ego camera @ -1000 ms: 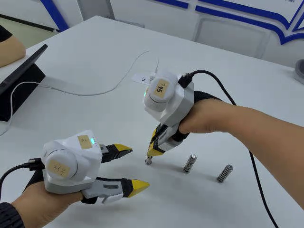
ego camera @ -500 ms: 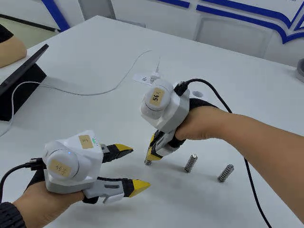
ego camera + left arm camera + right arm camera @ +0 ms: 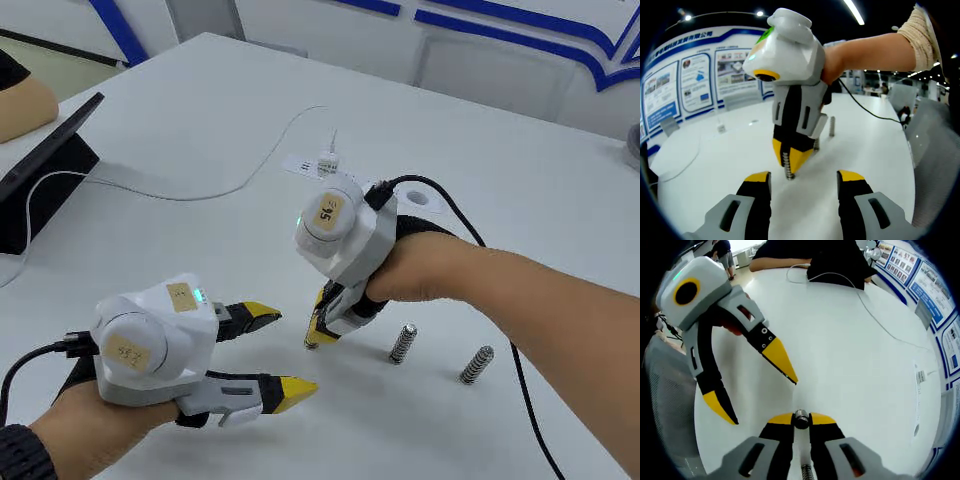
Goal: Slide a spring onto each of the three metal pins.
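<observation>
One spring (image 3: 786,162) pinched between right gripper (image 3: 316,336) fingers | left gripper (image 3: 296,350) fingers wide apart, empty

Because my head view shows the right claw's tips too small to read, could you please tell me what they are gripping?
Observer: In the right gripper view, the right claw is shut on a metal pin; its round end shows between the tips.
Operator: Thank you. Is a spring on it?
Observer: Yes. In the left gripper view a spring coils around it between the yellow tips.
Operator: Does it reach the table?
Observer: There its lower end seems to touch the table.
</observation>
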